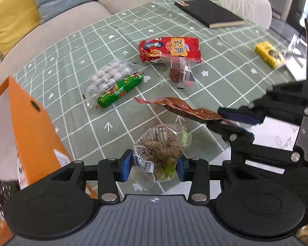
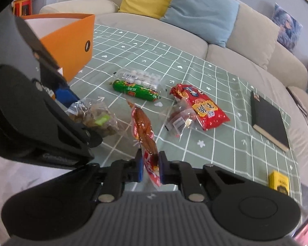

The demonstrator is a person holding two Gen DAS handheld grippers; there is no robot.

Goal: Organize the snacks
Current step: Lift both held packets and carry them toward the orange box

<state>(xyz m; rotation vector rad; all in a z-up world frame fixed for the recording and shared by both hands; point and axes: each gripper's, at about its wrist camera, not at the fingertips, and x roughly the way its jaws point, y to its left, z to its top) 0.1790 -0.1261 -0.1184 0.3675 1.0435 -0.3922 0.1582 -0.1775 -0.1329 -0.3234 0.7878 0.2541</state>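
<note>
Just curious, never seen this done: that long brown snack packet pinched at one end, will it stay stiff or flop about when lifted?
Probably floppy: the brown snack packet looks twisted and sags away from the right gripper, held only by its end. It seems light, since a thin pinch carries it. The shiny wrapper may be slippery, so it could slide out if swung.

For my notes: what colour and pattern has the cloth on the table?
The tablecloth is pale green with a white grid and small white shapes; the right wrist view shows it best.
</note>
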